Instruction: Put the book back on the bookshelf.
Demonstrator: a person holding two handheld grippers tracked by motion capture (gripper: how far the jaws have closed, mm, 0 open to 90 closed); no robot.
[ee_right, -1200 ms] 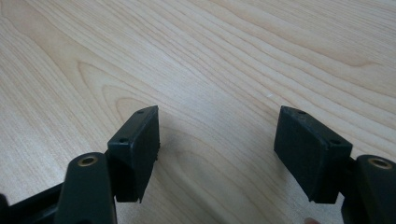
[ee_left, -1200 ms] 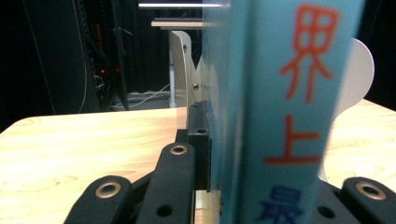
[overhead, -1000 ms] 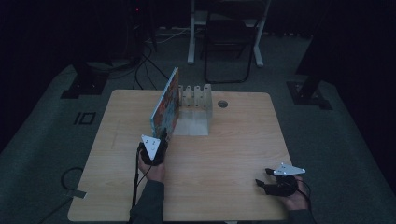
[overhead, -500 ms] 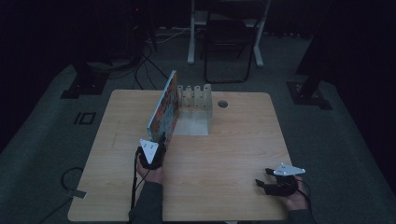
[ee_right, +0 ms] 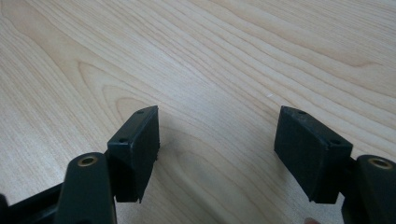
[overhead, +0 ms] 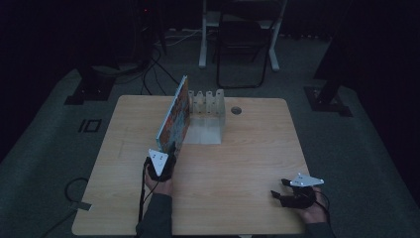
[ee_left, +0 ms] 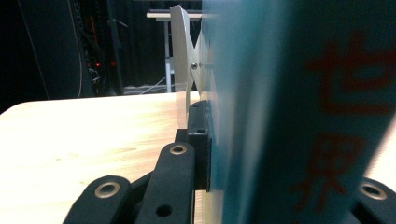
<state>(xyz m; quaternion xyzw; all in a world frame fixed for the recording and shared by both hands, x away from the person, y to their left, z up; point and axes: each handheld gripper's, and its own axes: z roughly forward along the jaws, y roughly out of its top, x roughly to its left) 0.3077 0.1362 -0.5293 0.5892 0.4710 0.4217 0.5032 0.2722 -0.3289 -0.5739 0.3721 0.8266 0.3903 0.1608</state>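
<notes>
Risk: book (overhead: 174, 115) stands on edge w/ only its near end pinched, so it could pivot or tip flat if the grip slips or the hand twists; far end may snag a divider of the clear rack (overhead: 207, 105) at table's far-middle. Book: thin, teal spine w/ red characters, colourful cover, upright, just left of rack. Left gripper (overhead: 168, 152) clamped on the spine end. Right gripper (overhead: 278, 189) near-right on table (overhead: 247, 148), jaws apart, nothing in them.

High view dim, murky; gripper views bright, near objects blurred
</notes>
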